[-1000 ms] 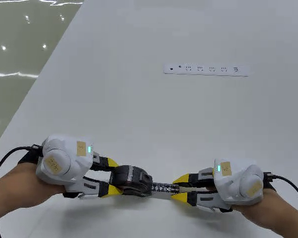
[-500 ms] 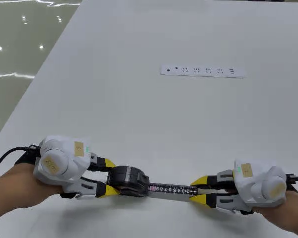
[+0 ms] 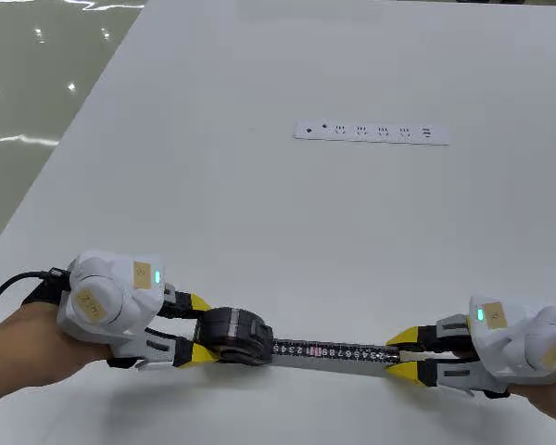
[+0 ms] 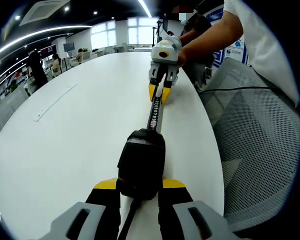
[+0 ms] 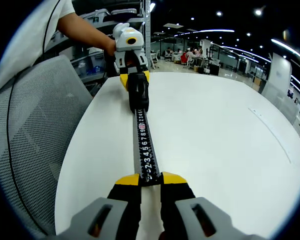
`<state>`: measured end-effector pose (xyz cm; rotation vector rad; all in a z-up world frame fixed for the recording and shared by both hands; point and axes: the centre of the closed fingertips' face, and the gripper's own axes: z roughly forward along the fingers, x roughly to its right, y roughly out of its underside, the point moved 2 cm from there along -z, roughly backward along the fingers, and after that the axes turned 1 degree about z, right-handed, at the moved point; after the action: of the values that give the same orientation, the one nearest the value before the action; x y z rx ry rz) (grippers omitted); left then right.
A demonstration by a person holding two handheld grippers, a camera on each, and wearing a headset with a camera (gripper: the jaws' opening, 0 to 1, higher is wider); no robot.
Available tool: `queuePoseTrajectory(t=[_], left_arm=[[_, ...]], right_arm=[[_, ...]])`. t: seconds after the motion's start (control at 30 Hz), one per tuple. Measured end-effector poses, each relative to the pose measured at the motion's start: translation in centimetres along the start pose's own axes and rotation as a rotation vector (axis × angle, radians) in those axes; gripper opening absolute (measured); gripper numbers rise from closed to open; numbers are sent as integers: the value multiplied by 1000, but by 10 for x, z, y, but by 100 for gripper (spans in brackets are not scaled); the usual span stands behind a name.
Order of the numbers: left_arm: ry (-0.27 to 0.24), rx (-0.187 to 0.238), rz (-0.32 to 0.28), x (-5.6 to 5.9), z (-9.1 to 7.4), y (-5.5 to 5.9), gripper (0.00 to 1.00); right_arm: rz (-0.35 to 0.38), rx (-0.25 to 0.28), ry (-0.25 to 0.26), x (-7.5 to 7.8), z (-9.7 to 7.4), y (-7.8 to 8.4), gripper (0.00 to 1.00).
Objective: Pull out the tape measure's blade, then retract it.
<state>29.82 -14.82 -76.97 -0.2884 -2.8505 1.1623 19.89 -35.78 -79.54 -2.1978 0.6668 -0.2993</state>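
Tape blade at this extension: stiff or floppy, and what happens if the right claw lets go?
Probably stiff enough: the blade runs straight from the case to the right claw with no visible sag. If released it would likely whip back toward the case, held in the left claw. Its thin flat end may slip in a light pinch.

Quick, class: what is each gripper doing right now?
Left gripper: closed on the tape measure.
Right gripper: closed on the blade tip.
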Motion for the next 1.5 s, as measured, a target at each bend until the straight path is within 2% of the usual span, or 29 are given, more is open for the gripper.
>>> queuePoseTrajectory(t=[0.4,0.97,1.13,1.5], left_arm=[[2,-5,3,0,0,0,25],[3,-9,3,1,1,-2,25],[6,-10,5,1,1,-3,25],[-2,-15,1,1,2,-4,26]], right_arm=[[7,-57,19,5,-28,24,11],[59,-132,65,14,-66,62,11],[77,-142,80,10,-77,64,11],[81,-136,90,8,-76,64,12]])
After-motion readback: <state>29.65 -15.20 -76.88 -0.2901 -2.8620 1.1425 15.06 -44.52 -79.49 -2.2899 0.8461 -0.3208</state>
